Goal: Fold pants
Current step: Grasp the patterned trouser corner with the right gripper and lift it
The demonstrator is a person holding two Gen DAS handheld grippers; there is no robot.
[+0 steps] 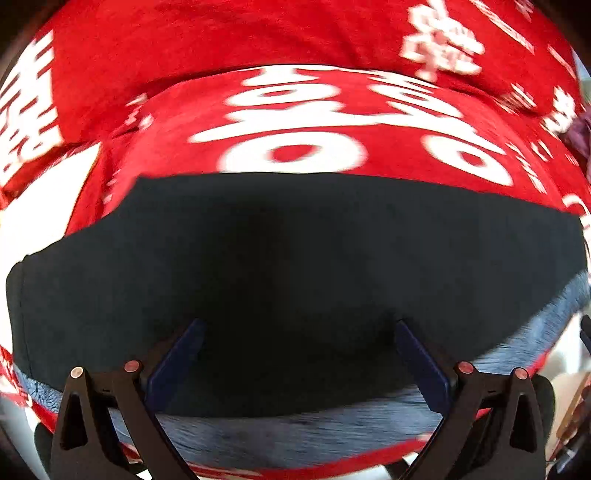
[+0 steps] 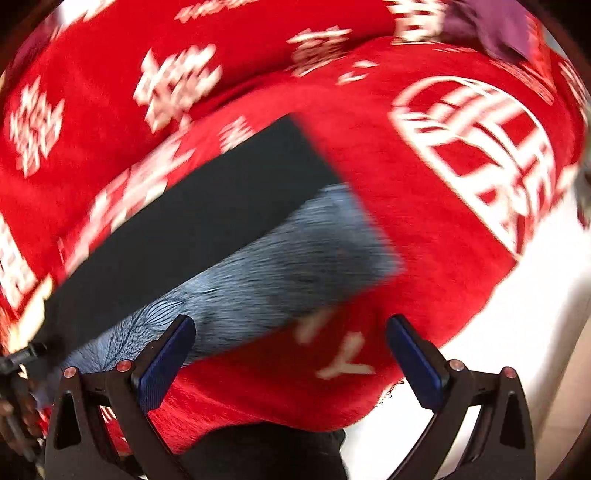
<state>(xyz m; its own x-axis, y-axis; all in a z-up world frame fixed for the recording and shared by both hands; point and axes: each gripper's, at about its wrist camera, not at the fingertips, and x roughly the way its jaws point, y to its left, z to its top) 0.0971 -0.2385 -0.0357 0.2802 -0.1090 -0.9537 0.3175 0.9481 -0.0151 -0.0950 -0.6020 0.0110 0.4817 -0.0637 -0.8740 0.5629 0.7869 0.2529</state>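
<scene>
Dark navy pants [image 1: 295,258] lie folded flat on a red blanket [image 1: 221,48] with white lettering, a blue-grey patterned layer [image 1: 295,432] showing along their near edge. My left gripper [image 1: 299,354] hovers open over the pants' near edge, with nothing between its blue pads [image 1: 177,365]. In the right wrist view the pants [image 2: 192,221] run diagonally, the blue-grey part [image 2: 295,258] ending in a corner at the right. My right gripper [image 2: 291,354] is open above the red blanket [image 2: 424,221], just beside the blue-grey edge. Both views are motion-blurred.
The red blanket covers the whole surface; a white surface [image 2: 535,314] shows past its right edge. A purple cloth [image 2: 491,26] lies at the far right. The other gripper [image 2: 18,373] shows at the left edge of the right wrist view. Something dark [image 2: 266,450] sits below the blanket's near edge.
</scene>
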